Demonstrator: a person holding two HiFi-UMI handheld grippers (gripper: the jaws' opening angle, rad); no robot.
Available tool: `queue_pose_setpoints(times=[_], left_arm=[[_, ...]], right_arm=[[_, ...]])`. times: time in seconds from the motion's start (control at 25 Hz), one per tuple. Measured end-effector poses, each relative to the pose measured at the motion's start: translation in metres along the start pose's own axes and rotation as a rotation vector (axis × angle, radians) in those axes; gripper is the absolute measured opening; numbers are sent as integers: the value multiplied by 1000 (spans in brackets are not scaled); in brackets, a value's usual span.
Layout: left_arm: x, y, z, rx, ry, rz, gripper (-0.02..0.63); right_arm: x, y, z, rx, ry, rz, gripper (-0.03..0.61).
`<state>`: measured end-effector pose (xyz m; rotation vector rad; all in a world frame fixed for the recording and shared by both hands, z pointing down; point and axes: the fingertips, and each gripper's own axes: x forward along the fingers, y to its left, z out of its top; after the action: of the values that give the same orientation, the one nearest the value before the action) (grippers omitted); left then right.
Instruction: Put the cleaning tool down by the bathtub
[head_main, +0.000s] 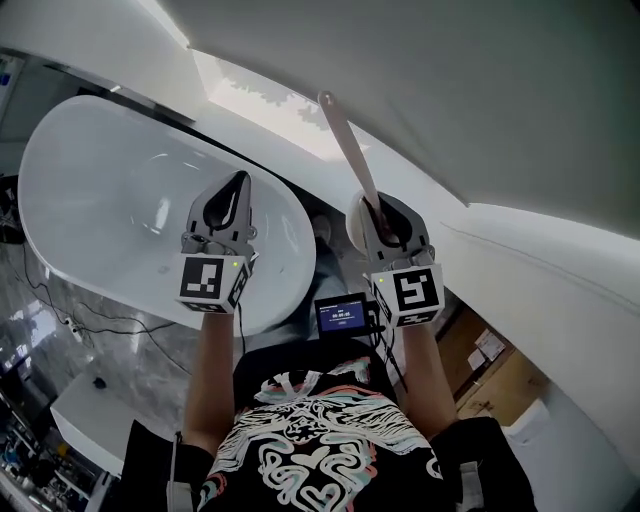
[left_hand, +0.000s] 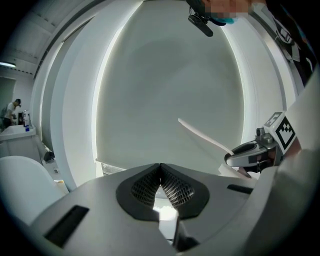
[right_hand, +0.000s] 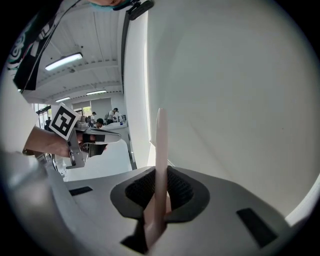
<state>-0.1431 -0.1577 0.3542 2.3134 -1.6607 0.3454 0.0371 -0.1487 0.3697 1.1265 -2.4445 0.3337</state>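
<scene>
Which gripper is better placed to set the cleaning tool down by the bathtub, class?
Right: the right gripper is shut on the cleaning tool, gripping its long handle. The left gripper is shut and holds nothing.

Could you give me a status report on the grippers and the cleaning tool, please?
Left gripper shut, empty. Right gripper shut on the cleaning tool, handle sticking out past the jaws. Tool not yet down by the bathtub.

Black cables (head_main: 105, 320) trail over the grey marbled floor (head_main: 20, 330), with cardboard boxes (head_main: 500, 380) at right.
</scene>
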Motion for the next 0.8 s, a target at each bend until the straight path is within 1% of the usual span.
queue_pose_setpoints(times=[0.16, 0.36, 0.8], left_arm=[[14, 3, -23, -7, 31, 1, 17], [35, 5, -50, 17, 70, -4, 17], [66, 22, -100, -23, 125, 4, 17]], right_arm=[[19, -3, -18, -14, 35, 17, 71], [46, -7, -44, -31, 78, 52, 70], [92, -12, -93, -51, 168, 93, 71]])
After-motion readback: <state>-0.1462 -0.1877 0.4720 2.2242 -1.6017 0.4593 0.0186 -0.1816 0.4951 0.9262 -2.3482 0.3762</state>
